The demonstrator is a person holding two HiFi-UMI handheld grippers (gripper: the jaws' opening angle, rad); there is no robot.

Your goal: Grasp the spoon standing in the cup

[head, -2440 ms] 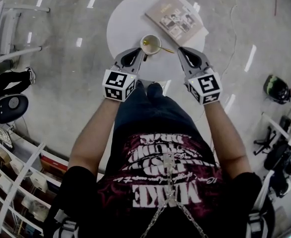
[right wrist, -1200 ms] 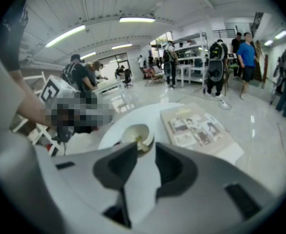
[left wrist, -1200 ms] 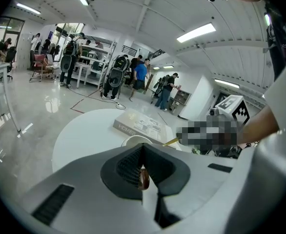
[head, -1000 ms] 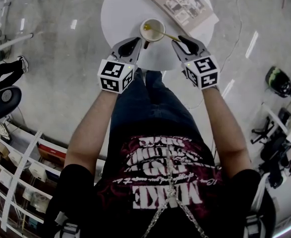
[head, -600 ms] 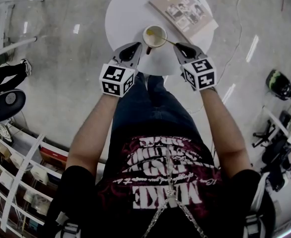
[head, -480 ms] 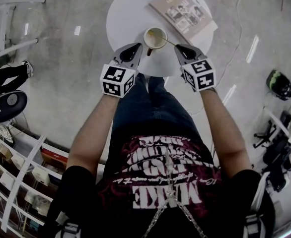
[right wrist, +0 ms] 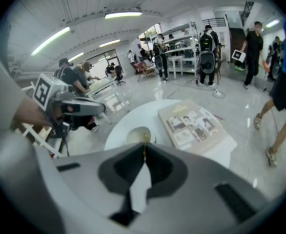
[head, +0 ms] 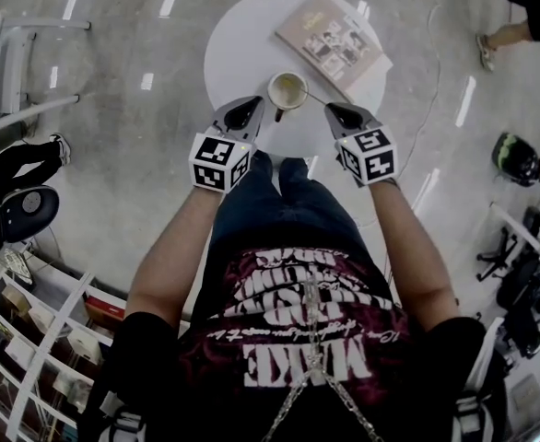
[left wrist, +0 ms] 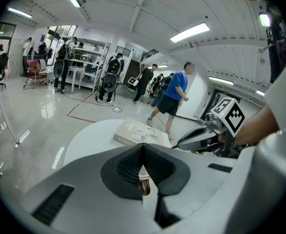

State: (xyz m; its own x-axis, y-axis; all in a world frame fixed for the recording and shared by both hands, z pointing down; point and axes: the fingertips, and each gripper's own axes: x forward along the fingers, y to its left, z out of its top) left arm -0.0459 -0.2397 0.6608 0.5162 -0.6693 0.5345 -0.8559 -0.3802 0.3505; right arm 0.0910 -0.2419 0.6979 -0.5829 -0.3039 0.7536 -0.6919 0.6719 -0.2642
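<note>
Your right gripper has drawn up to the free end of the spoon, which leans rightward out of the cup on the round table; the grasp looks made. Only the right gripper view shows its jaws pressed onto the thin handle. The left gripper view shows the left gripper pinching the cup handle.

The right gripper is edging closer to the cup from its 4 o'clock side, along the spoon handle. A passer-by is walking into the head view at 1 o'clock, beyond the table.
</note>
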